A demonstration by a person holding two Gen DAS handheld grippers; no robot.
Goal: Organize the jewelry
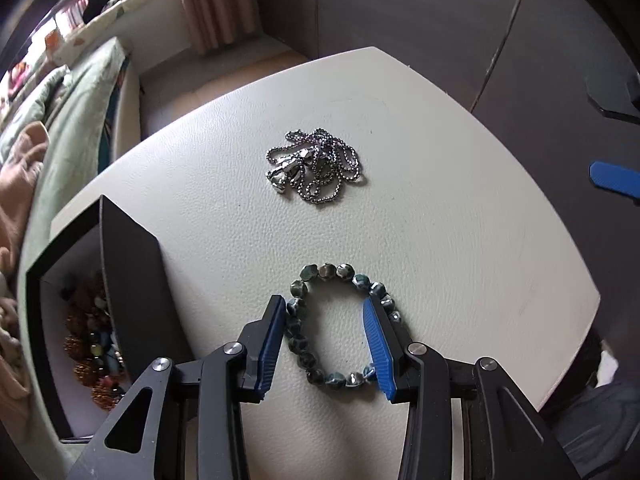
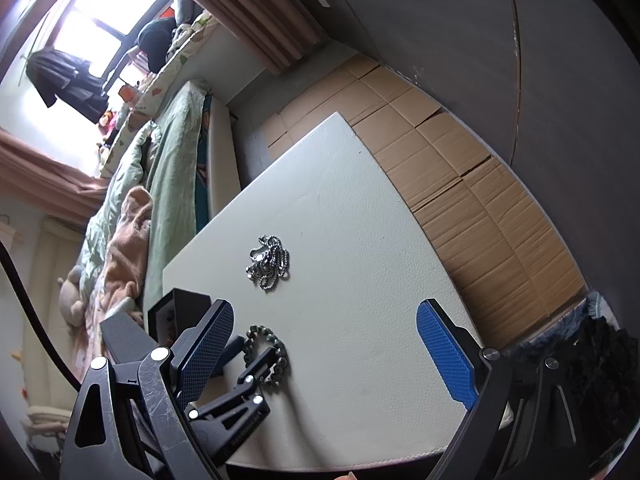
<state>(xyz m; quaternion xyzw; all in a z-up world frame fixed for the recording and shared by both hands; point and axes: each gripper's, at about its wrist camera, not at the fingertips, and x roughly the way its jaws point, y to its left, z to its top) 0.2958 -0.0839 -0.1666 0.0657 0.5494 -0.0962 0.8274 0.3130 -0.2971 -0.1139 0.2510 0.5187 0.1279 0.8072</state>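
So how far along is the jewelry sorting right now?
Partway. The black box already holds several beaded pieces. The left gripper has its jaws open around the left side of the beaded bracelet, not yet closed. The silver chain lies untouched on the table.

We can read no words, brands or numbers anywhere in either view. The small white tag on the dark wall is too blurred to make out.
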